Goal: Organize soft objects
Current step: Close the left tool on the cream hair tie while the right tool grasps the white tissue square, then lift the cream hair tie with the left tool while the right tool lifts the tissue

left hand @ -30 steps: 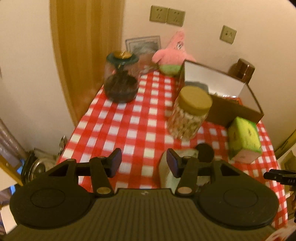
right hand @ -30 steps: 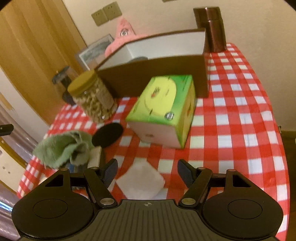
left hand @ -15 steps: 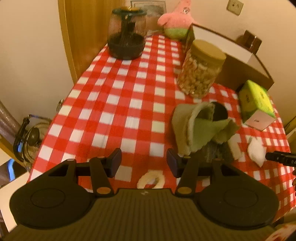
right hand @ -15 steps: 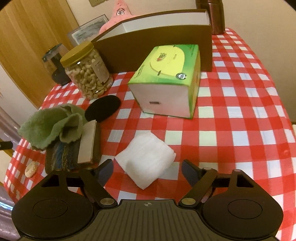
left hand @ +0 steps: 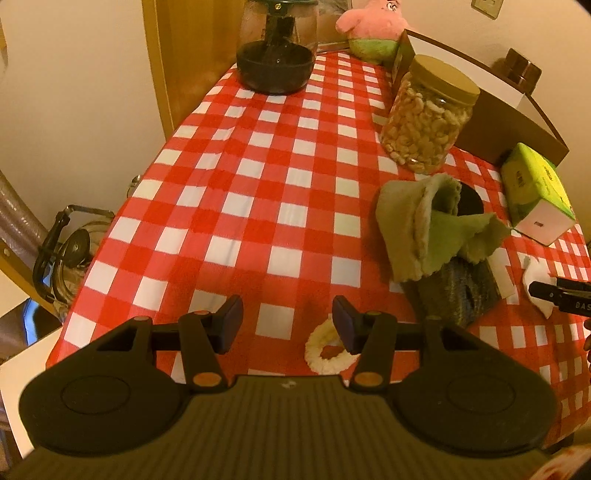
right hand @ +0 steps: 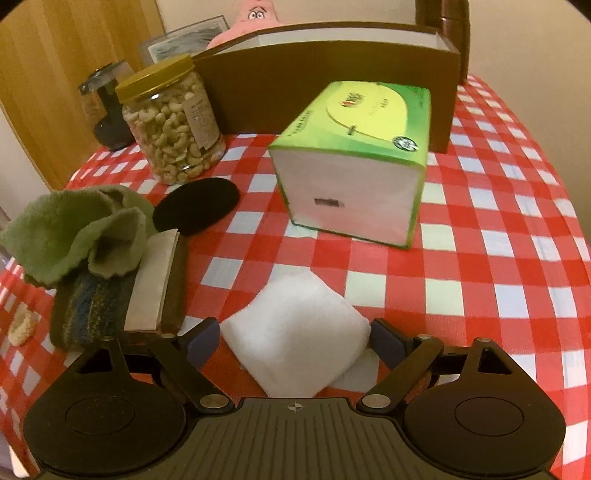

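The table wears a red-and-white checked cloth (left hand: 258, 177). At its near edge the left gripper (left hand: 287, 325) hangs over the cloth with its jaws parted halfway and nothing pinched between them; a small cream fuzzy ring (left hand: 325, 350) lies on the cloth just under its right finger, partly hidden by it.

Further along the same edge the right gripper (right hand: 295, 341) straddles a folded white cloth pad (right hand: 295, 332). Its jaws have just been opening and now stand spread wide, one finger on either side of the pad; whether the pads touch its corners I cannot tell.

Beside the pad, toward the left gripper, sits a heap: a green fleecy cloth (right hand: 77, 232) draped over a dark striped knitted piece (right hand: 88, 310), with a pale flat block (right hand: 151, 284) leaning against it and a black round disc (right hand: 195, 210) flat on the cloth just behind.

Toward the middle stand a jar of cashews (right hand: 171, 122) with a gold lid and a green tissue box (right hand: 354, 158). Behind both is an open brown box (right hand: 332, 74). At the far edge a pink plush star (left hand: 369, 29) sits beside a dark glass jar (left hand: 277, 48).
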